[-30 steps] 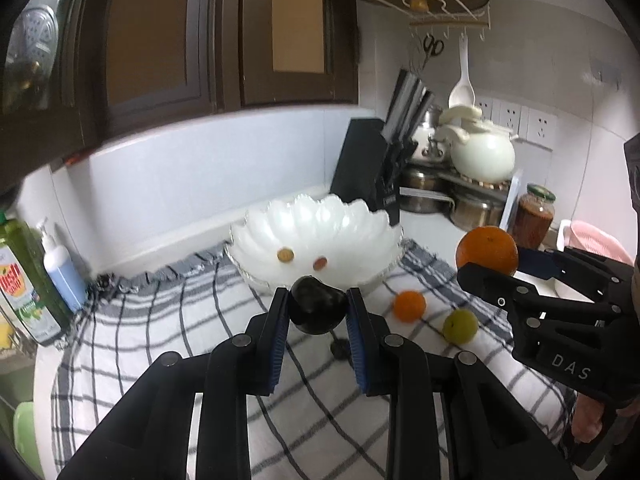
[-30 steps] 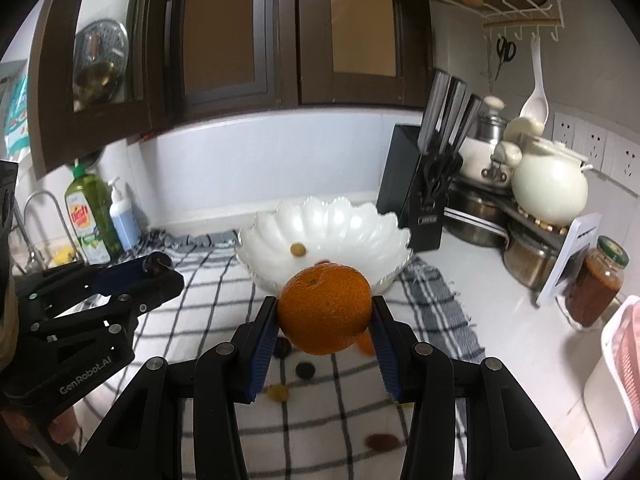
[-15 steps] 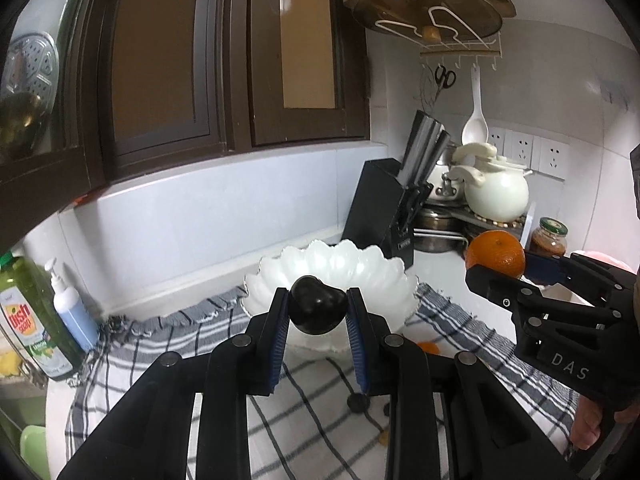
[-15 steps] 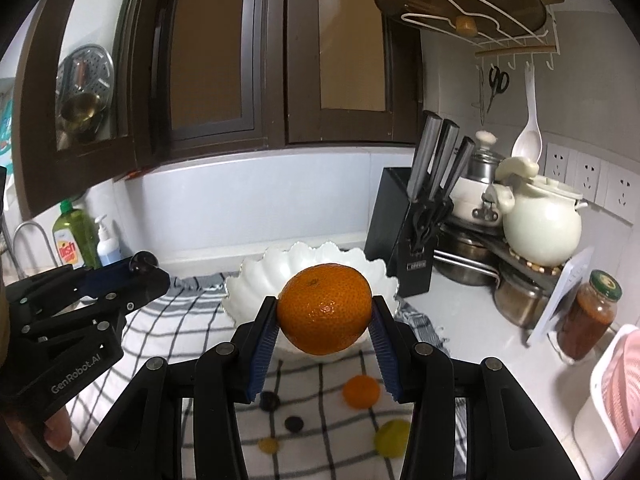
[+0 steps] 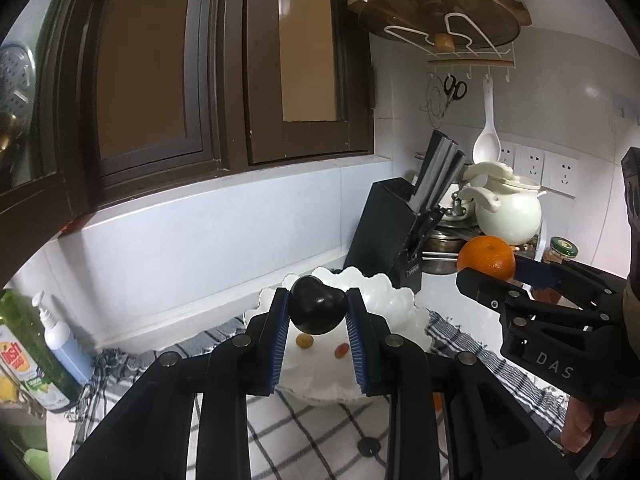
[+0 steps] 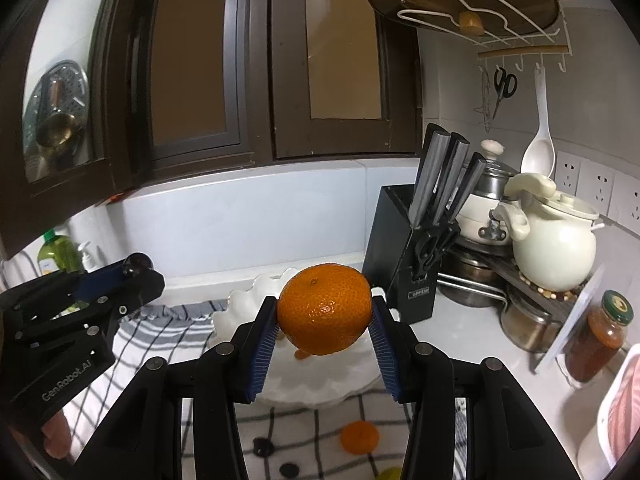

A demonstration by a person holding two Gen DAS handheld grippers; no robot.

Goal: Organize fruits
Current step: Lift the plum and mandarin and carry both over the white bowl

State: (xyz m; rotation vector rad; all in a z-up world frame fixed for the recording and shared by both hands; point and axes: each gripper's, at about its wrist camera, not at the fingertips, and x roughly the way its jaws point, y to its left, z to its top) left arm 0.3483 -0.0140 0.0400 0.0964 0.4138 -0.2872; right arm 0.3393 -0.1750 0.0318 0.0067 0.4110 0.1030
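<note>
My left gripper (image 5: 318, 312) is shut on a dark plum (image 5: 318, 309), held just above the near rim of the white scalloped bowl (image 5: 394, 312). Two small fruits, a yellowish one (image 5: 304, 341) and a reddish one (image 5: 341, 350), lie inside the bowl. My right gripper (image 6: 324, 316) is shut on a large orange (image 6: 324, 308), also over the bowl (image 6: 320, 376). In the left wrist view the orange (image 5: 486, 257) shows at the right with the right gripper (image 5: 474, 276) below it. The left gripper (image 6: 136, 270) shows at the left of the right wrist view.
A checked cloth (image 6: 168, 332) lies under the bowl, with a small orange (image 6: 359, 436) and dark small fruits (image 6: 262, 447) on it. A black knife block (image 6: 404, 248), a cream pot (image 6: 554, 248), a jar (image 6: 600, 344) and soap bottles (image 5: 24, 356) stand around.
Both grippers have risen and moved toward the bowl with their fruits. The bowl now sits right under the fingertips, and the loose fruits on the cloth have slid down out of the left view.
</note>
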